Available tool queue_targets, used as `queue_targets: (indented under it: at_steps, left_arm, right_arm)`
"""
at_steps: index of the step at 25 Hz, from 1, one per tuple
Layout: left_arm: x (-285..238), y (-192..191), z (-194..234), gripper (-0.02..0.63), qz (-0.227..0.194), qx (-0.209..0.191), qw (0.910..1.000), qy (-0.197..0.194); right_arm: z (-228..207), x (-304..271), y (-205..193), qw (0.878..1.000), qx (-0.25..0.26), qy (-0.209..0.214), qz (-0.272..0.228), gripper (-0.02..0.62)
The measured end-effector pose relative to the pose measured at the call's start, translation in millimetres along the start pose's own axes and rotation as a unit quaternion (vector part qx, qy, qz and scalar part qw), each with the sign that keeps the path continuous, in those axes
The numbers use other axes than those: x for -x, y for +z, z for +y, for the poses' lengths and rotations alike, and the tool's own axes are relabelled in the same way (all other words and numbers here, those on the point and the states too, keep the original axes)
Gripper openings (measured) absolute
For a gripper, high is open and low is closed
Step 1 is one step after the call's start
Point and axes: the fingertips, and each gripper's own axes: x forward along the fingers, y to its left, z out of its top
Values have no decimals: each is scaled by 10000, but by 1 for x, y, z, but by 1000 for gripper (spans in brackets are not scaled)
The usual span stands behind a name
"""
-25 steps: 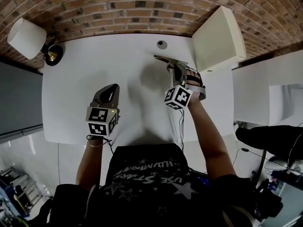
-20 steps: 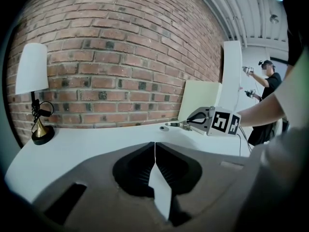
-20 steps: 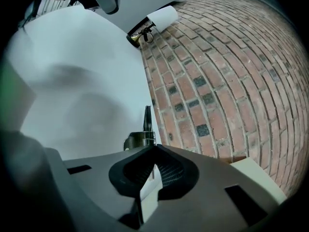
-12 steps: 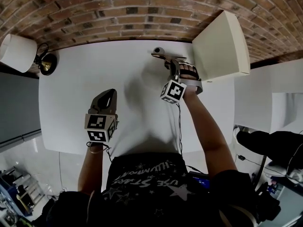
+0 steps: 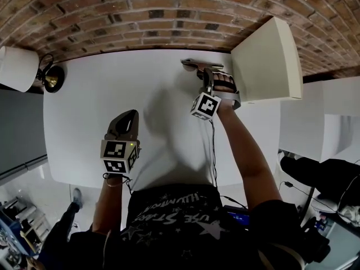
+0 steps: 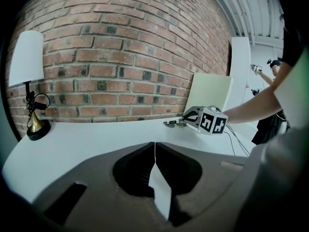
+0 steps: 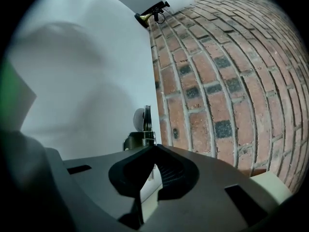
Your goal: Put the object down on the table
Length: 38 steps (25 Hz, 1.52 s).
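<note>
One thin metal tool (image 7: 144,124) between dark matte right tongs (image 7: 154,148)

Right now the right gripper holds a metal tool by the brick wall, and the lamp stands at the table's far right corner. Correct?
Not quite. The head view shows the lamp at the far left corner of the table, not the right. The rest holds: the right gripper has its fingers shut on the metal tool by the brick wall.
</note>
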Motion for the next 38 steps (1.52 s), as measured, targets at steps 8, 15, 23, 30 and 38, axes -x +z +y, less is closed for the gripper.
queue_targets:
  at_steps: [8,15,23,30,38]
  left_arm:
    - [0,-1,6,21,39,4,10000,23]
    - [5,-5,7,21,42,42,10000,-10]
    - [19,-2,13,21,-102,85,9999,-6]
    - [40,1,14,21,-326,90,9994,-19]
    - [81,12,15,21,-668,-91,9977,-106]
  right_arm:
    - [8,-7,8,10000,8,7,-45,17]
    - [7,-6,15,9998,-107,-116,-104,37]
    - [10,3,19,9996,-248,111,-89,128]
    - [9,26,20,9995,-280,117,7,166]
    - [-18,79,41,9982,-519,-286,-62,164]
